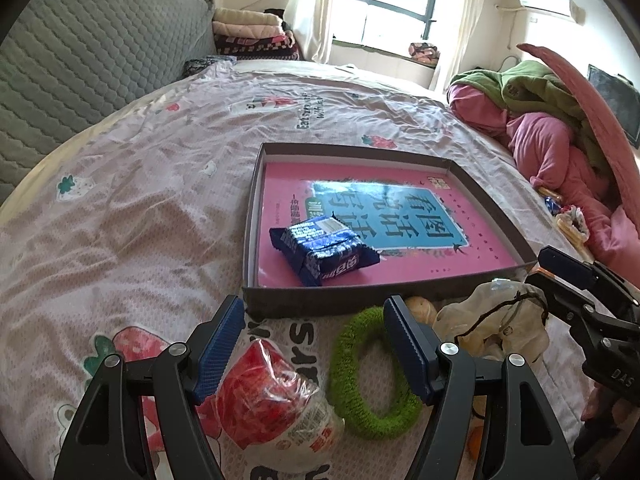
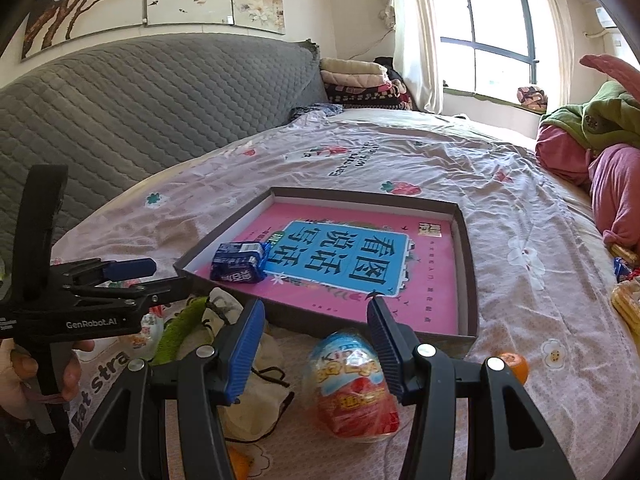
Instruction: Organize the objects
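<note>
Inside shallow cardboard tray (image 1: pixel 460 280); crinkled foil packet (image 1: pixel 324 250).

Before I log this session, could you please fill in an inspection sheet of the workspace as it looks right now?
Surface: bedspread with strawberry print, wrinkled.
Job's things: shallow box holding a pink book with a blue snack pack on it; in front of the box, a wrapped toy egg, green ring, clear bag and a small orange ball.
Clutter: pink and green bedding; more snacks at the right edge.
Grippers: left hand-held gripper open, empty; right hand-held gripper open over the egg, not gripping.
Cables: nothing seen.
Surroundings: grey headboard, window, folded blankets.
</note>
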Action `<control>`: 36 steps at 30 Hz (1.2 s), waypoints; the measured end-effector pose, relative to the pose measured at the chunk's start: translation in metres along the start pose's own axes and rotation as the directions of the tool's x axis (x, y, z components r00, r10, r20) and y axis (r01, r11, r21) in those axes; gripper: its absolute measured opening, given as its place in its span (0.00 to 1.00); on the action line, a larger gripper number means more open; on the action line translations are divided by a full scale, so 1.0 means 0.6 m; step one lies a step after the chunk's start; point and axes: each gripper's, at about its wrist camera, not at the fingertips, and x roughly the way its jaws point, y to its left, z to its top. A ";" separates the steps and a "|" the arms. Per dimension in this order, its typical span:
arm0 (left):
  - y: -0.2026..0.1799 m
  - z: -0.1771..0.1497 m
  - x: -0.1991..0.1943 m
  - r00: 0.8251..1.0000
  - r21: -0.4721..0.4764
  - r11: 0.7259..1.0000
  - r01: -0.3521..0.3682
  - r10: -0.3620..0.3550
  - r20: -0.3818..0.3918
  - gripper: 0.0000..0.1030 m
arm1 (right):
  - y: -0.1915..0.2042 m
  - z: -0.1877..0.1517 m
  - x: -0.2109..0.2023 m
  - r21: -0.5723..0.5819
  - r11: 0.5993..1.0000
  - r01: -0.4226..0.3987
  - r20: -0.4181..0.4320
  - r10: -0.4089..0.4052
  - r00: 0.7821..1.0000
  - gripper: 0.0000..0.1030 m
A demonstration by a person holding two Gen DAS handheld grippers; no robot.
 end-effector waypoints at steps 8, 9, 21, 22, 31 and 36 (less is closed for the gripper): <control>0.002 -0.009 -0.008 1.000 -0.001 1.000 -0.007 0.007 -0.005 0.72 | 0.009 -0.003 -0.005 0.001 1.000 -0.026 -0.001 0.026 1.000 0.52; 0.003 -0.009 -0.009 1.000 -0.001 1.000 -0.007 0.007 -0.005 0.72 | 0.010 -0.003 -0.007 0.001 1.000 -0.026 0.001 0.026 1.000 0.52; 0.008 -0.021 -0.028 1.000 0.002 1.000 -0.017 0.017 0.001 0.72 | 0.020 -0.005 -0.024 -0.008 0.999 -0.036 0.031 0.036 0.999 0.52; 0.009 -0.021 -0.029 1.000 0.002 1.000 -0.019 0.019 0.000 0.72 | 0.021 -0.005 -0.026 -0.008 0.999 -0.039 0.032 0.039 0.999 0.52; 0.011 -0.034 -0.044 1.000 0.008 0.999 -0.031 0.031 -0.003 0.72 | 0.038 -0.014 -0.032 -0.030 0.998 -0.049 0.029 0.050 0.998 0.52; 0.014 -0.041 -0.046 0.999 0.010 0.999 -0.032 0.033 -0.010 0.72 | 0.045 -0.018 -0.036 -0.032 0.998 -0.056 0.029 0.056 0.998 0.52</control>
